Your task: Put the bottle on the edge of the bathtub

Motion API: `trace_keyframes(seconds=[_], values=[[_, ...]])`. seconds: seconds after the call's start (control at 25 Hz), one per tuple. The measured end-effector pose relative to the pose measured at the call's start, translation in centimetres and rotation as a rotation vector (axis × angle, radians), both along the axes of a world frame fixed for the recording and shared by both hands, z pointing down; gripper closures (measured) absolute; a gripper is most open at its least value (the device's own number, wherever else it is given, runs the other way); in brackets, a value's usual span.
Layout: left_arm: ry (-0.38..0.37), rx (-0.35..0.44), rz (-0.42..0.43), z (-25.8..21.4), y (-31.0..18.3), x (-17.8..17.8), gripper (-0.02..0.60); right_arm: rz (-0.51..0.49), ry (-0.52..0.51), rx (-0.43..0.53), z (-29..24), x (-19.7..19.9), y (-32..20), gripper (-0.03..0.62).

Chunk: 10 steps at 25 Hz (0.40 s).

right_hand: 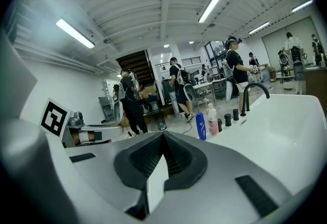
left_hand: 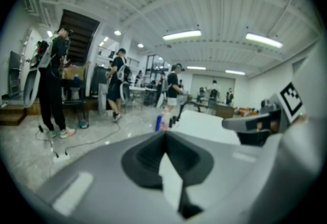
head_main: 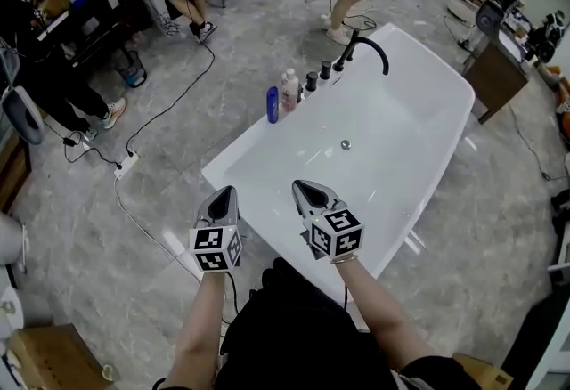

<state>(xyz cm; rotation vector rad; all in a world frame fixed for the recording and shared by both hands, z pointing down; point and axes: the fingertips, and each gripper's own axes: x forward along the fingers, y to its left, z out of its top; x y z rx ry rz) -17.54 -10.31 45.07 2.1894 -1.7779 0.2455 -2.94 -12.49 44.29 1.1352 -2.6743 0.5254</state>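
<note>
A blue bottle (head_main: 272, 104) and a pink-and-white bottle (head_main: 289, 90) stand upright on the left edge of the white bathtub (head_main: 240, 158), near the black taps. The same blue bottle (right_hand: 201, 126) and pink bottle (right_hand: 211, 120) show in the right gripper view, and small and far in the left gripper view as blue bottle (left_hand: 159, 123). My left gripper (head_main: 223, 193) hangs at the tub's near corner, shut and empty. My right gripper (head_main: 306, 187) is over the tub's near end, shut, nothing in it. Both are well short of the bottles.
A black faucet (head_main: 370, 47) and several black knobs (head_main: 312, 80) line the tub's far left rim. A drain (head_main: 346, 145) sits in the tub floor. Cables and a power strip (head_main: 126, 166) lie on the grey floor to the left. People stand at the back.
</note>
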Motion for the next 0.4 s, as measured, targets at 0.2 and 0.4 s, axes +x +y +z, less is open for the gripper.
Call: trace_keyframes(seconds=[0.2,0.4], values=[[-0.003,0.0,0.0,0.4,-0.9,0.0,0.577,-0.003,-0.003,-0.002,0.4,0.0,-1.1,0.592],[-0.014,0.0,-0.003,0.5,-1.6,0.1,0.577,-0.002,-0.018,-0.03,1.0,0.2,-1.9,0.592]])
